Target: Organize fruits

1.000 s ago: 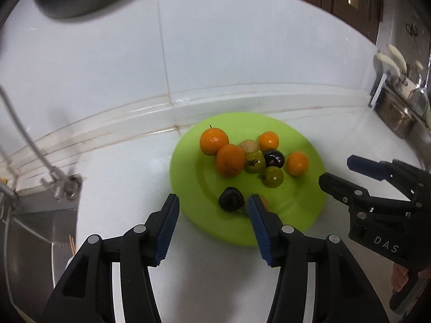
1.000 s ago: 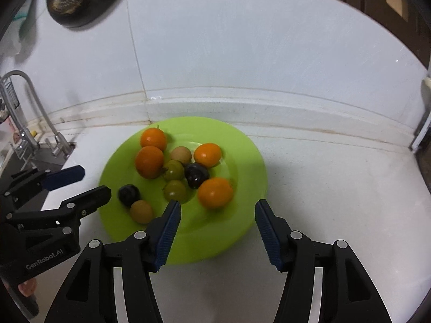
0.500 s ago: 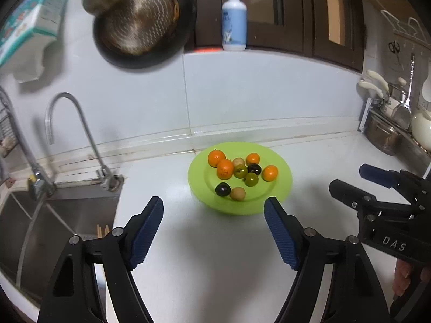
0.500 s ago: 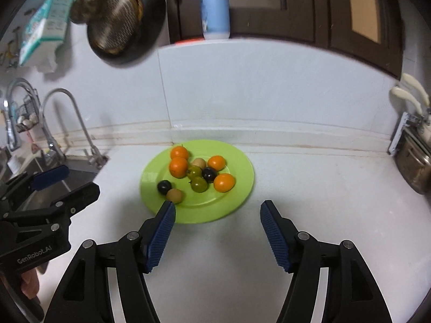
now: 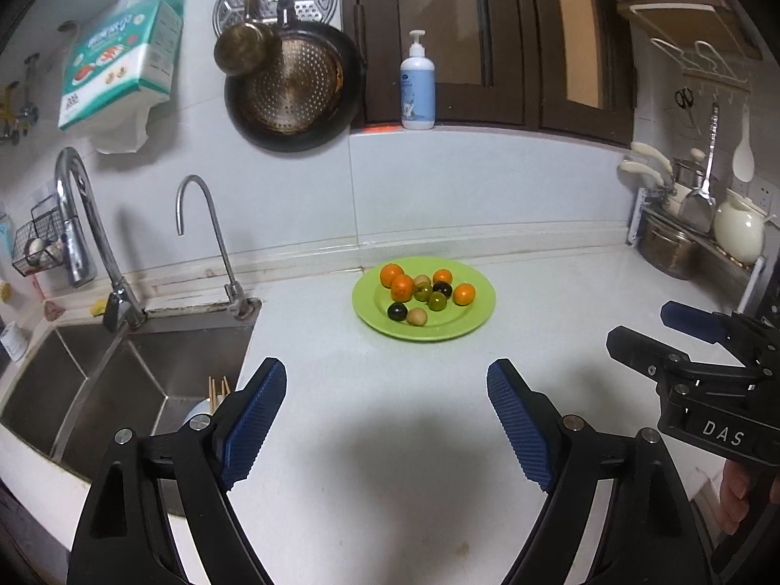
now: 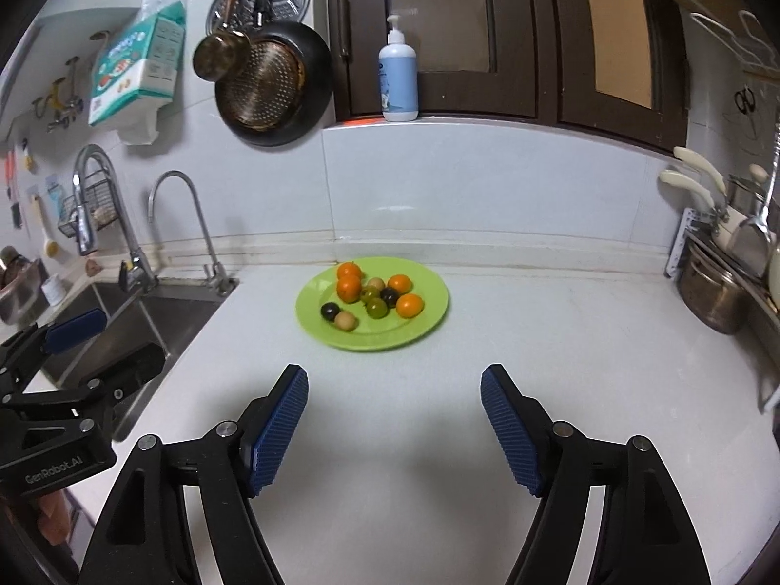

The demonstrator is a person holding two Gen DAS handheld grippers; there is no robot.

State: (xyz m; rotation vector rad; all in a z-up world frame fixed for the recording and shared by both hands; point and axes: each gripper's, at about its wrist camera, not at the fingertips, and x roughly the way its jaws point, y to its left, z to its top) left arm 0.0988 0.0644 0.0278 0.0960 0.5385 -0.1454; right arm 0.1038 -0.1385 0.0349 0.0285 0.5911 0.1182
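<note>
A green plate sits on the white counter near the back wall and holds several small fruits: oranges, green ones, dark plums and a tan one. It also shows in the right wrist view. My left gripper is open and empty, well back from the plate. My right gripper is open and empty too, equally far back; it also shows in the left wrist view.
A steel sink with two taps lies to the left. Pots and utensils stand at the right end of the counter. A pan hangs on the wall; a soap bottle stands on the ledge.
Both grippers have pulled back and up from the plate, so it looks much smaller. Both pairs of jaws have opened wider. The fruits have not moved.
</note>
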